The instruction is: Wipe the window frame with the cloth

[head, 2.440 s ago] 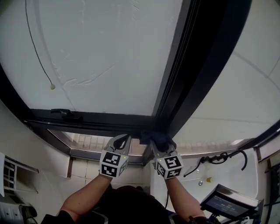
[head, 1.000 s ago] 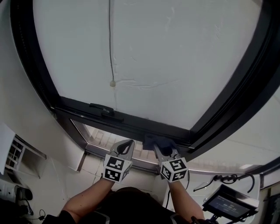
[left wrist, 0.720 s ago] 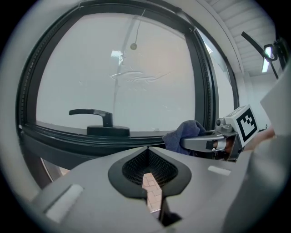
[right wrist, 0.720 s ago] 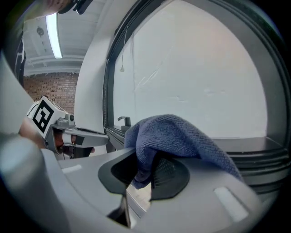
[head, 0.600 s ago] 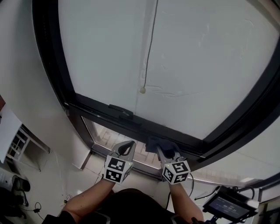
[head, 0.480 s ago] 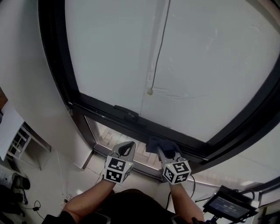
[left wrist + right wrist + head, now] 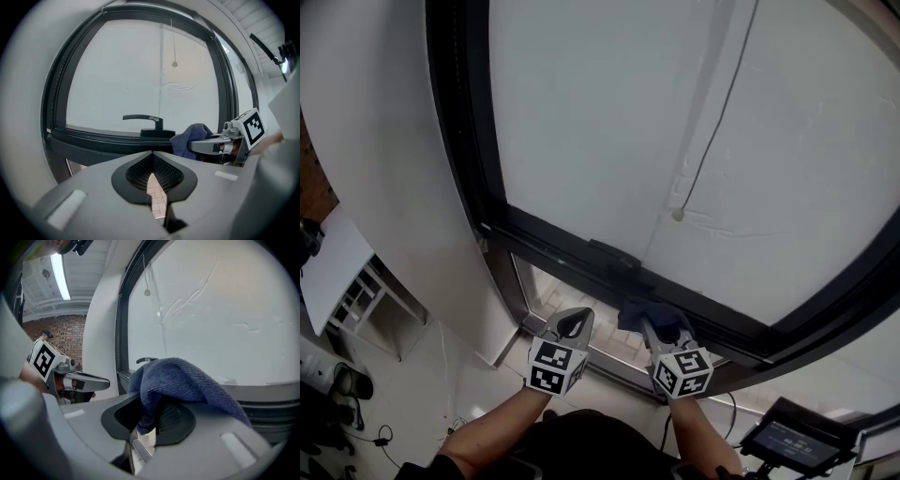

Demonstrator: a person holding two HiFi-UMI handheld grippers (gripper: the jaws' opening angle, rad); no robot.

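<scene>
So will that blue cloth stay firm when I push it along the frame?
Probably floppy: the cloth droops over the right gripper in soft folds. Its looped weave looks grippy, so it may drag and bunch on the window frame.

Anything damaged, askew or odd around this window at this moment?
Only the white sheet covering the pane stands out: it shows creases beside the pull cord's bead. The black window frame looks intact, and the dark blue cloth sits clamped in the right gripper at its bottom rail.
</scene>
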